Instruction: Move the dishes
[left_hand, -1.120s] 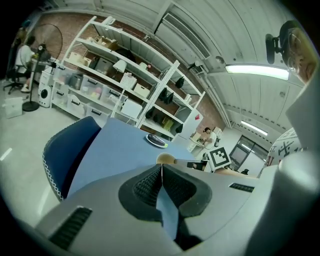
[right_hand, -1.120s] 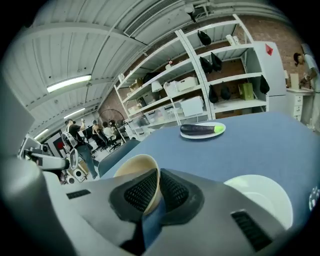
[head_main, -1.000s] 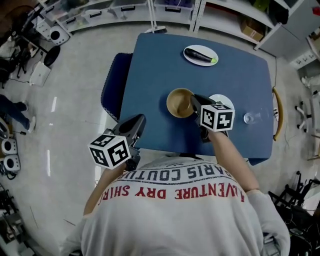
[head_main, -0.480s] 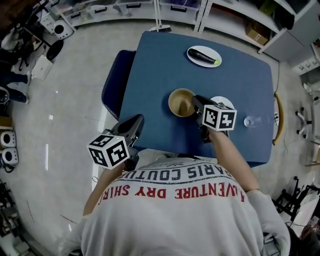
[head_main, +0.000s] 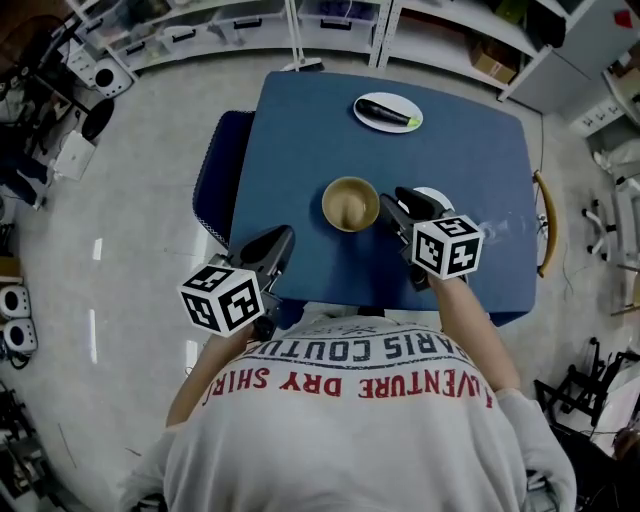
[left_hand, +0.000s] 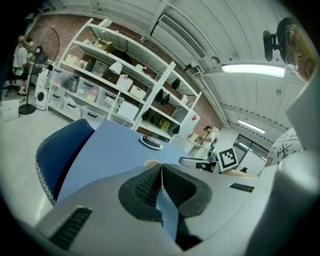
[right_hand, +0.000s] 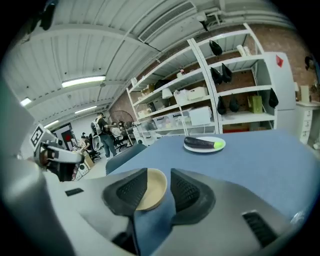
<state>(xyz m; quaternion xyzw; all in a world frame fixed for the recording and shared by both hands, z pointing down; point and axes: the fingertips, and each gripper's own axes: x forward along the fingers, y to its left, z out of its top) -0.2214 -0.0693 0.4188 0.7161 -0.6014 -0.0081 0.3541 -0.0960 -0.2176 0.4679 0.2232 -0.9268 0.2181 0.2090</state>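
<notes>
A tan bowl (head_main: 350, 203) stands empty near the middle of the blue table (head_main: 300, 150). My right gripper (head_main: 395, 202) hovers just right of it with its jaws open and a small gap to the rim. In the right gripper view the tan bowl (right_hand: 150, 192) shows between the spread pads (right_hand: 125, 192). A white plate holding an eggplant (head_main: 388, 111) sits at the far side, and the same eggplant plate (right_hand: 204, 144) lies ahead of the right gripper. Another white plate (head_main: 432, 196) is partly hidden under the right gripper. My left gripper (head_main: 278, 240) is shut and empty at the table's near left edge.
A blue chair (head_main: 213, 180) is tucked at the table's left side and a wooden chair (head_main: 545, 220) at its right. A clear glass (head_main: 497, 226) stands right of the hidden plate. Shelving (head_main: 250, 25) lines the far wall.
My right gripper has drawn back a little from the bowl's right rim, leaving a gap. The bowl and the left gripper stay where they were.
</notes>
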